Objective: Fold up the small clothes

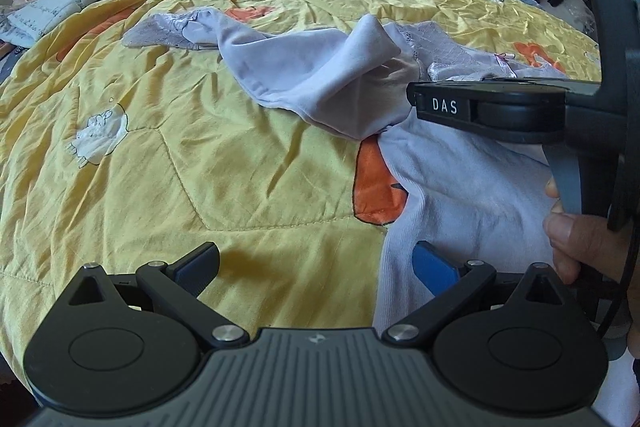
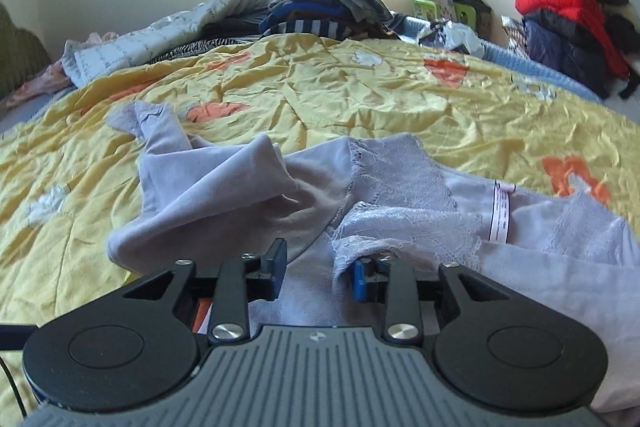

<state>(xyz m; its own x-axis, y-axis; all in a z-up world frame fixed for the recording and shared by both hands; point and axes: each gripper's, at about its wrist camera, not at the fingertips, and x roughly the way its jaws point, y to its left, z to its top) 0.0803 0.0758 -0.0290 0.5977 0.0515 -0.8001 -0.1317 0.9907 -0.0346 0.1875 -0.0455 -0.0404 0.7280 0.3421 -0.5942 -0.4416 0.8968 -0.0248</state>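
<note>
A lavender garment with lace trim lies crumpled on the yellow quilt, one sleeve trailing to the far left. My left gripper is open wide; its left finger is over bare quilt, and its right finger touches the garment's near edge. My right gripper is open over the garment's middle. Fabric lies under the gap and lace drapes over its right finger, but the pads do not press on it. In the left wrist view the right gripper comes in from the right, held by a hand.
A grey quilted blanket and stacked dark clothes sit at the bed's far end. A pile with a red jacket stands at the right, beyond the bed's blue edge. A green chair is under the window.
</note>
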